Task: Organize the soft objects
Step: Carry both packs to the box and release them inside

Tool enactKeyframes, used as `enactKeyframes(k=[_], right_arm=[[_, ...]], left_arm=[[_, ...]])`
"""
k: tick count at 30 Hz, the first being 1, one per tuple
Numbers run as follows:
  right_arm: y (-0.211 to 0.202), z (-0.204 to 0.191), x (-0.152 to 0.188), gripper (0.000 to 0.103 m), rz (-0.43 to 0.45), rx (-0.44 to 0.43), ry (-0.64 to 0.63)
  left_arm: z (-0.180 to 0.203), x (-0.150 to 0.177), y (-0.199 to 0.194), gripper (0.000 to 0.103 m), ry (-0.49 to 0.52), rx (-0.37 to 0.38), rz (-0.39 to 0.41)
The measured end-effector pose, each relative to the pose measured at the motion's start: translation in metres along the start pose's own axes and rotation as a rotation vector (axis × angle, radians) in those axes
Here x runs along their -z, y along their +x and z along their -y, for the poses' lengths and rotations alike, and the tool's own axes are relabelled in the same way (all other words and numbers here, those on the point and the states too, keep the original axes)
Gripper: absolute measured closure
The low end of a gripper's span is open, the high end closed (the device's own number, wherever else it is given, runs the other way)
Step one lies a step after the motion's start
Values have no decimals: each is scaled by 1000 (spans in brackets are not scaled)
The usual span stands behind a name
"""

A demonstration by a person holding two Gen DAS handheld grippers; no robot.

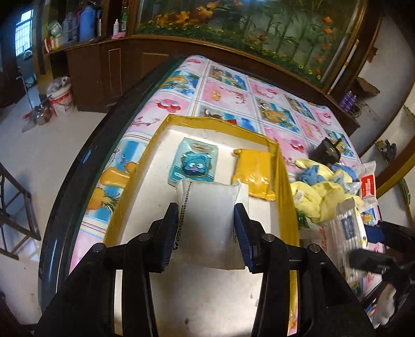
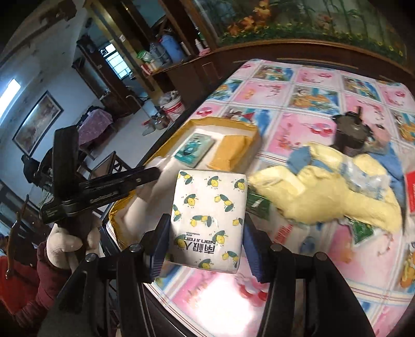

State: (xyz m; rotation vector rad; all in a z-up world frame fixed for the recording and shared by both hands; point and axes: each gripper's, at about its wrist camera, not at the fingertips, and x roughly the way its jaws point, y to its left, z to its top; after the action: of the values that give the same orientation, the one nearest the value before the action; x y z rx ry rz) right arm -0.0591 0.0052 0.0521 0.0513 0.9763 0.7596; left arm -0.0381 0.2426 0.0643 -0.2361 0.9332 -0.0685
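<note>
Holding white pack [image 1: 210,228] inside tray rim [image 1: 278,166].

A long aquarium [image 1: 246,28] with orange flowers and green stems fills the far wall, set on a dark wooden cabinet [image 1: 109,70]. Left of the aquarium, an open shelf holds a blue flask [image 1: 87,23] and bottles. Below that shelf a white bucket [image 1: 61,99] stands on the pale floor [image 1: 39,155]. Further left of the aquarium, a barred window [image 1: 23,32] glows with daylight, and a framed painting [image 2: 37,123] hangs on the bluish wall [image 2: 62,85].
</note>
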Motion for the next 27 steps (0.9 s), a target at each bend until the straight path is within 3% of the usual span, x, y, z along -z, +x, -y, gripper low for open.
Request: enactKeyframes(k=[7,11,16,18,23,27], right_arm=[[60,-25,-22,51,-71,68,-73],[80,-27,-26,51,-108,96,-80],[97,-33,-31,48,-107,152,-115],[103,-34,-32,43,-117,147,-122],[91,-29,-34,41,-107,97,-84],[43,-9,-32,41,-6,90,-47]], left_arm=[[-24,-19,34,59,-56,-33,-39],[-41,-21,37,57,-124,2,-43],[-49,-22,29,53,-141,42,-20],[-53,-23,23,53,-166,53,-3],[-50,-24,3,53,-183,34,53],[-29,-16,-30,54,-139,33,112]])
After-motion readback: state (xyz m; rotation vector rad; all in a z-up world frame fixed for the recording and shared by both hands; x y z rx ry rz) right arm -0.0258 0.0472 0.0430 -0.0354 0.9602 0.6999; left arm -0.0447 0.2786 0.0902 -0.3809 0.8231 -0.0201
